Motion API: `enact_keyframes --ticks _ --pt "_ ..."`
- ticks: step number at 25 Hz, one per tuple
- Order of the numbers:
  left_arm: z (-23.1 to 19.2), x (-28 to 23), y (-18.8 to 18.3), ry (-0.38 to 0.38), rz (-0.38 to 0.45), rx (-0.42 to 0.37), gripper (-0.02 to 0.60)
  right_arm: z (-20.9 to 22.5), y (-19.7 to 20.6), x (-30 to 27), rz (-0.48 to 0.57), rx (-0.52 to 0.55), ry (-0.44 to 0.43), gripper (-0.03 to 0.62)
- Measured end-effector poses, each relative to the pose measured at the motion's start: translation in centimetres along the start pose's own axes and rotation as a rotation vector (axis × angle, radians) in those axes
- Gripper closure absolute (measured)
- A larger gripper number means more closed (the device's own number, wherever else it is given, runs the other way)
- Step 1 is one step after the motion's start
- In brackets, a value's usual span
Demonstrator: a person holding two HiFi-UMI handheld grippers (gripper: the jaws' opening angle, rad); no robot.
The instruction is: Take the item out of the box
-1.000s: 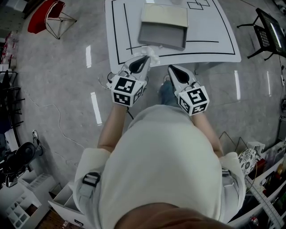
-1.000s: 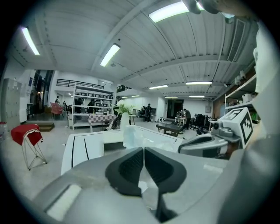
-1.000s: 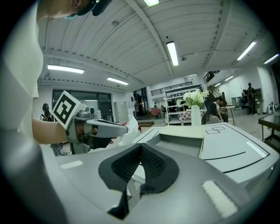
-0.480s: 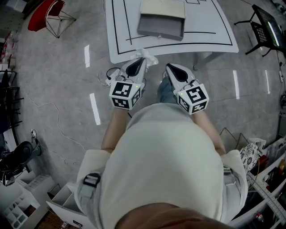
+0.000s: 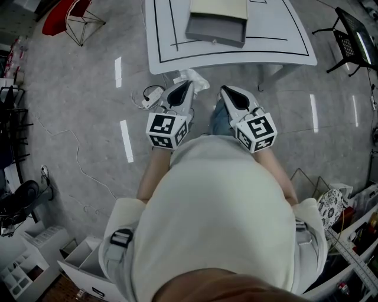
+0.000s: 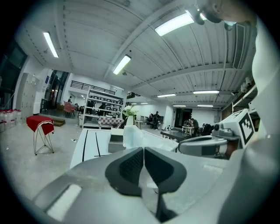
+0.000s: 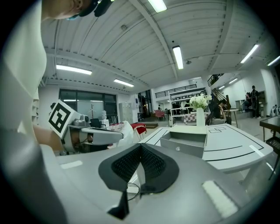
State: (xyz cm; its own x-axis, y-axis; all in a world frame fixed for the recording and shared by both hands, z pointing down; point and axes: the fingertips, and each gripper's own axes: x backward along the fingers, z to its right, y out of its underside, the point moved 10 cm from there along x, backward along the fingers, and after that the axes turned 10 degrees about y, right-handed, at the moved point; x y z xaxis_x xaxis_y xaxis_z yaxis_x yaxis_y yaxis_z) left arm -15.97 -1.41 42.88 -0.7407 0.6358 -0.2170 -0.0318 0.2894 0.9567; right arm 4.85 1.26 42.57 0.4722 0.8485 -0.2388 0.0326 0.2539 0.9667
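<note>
Here the left gripper (image 5: 187, 85) is clamped on the crumpled white item (image 5: 194, 76), held over the grey floor (image 5: 88, 118) just short of the white surface (image 5: 283, 41) and well apart from the open grey box (image 5: 215, 29) that sits there among black lines; the right gripper (image 5: 225, 90) beside it has its jaws pressed together on nothing. Around them are a white cable (image 5: 149, 94) on the floor, a red chair (image 5: 58, 15) far left and a black stand (image 5: 354, 35) at right; each gripper's cube (image 5: 166, 130) bears black-and-white square markers.
</note>
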Motion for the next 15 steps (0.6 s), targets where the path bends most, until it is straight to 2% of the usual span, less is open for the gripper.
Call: enact_keyframes --ticks 15 --pt "0.7 1.1 0.8 -0.012 0.004 0.011 0.571 -0.9 0.2 0.9 0.011 0.022 0.005 0.597"
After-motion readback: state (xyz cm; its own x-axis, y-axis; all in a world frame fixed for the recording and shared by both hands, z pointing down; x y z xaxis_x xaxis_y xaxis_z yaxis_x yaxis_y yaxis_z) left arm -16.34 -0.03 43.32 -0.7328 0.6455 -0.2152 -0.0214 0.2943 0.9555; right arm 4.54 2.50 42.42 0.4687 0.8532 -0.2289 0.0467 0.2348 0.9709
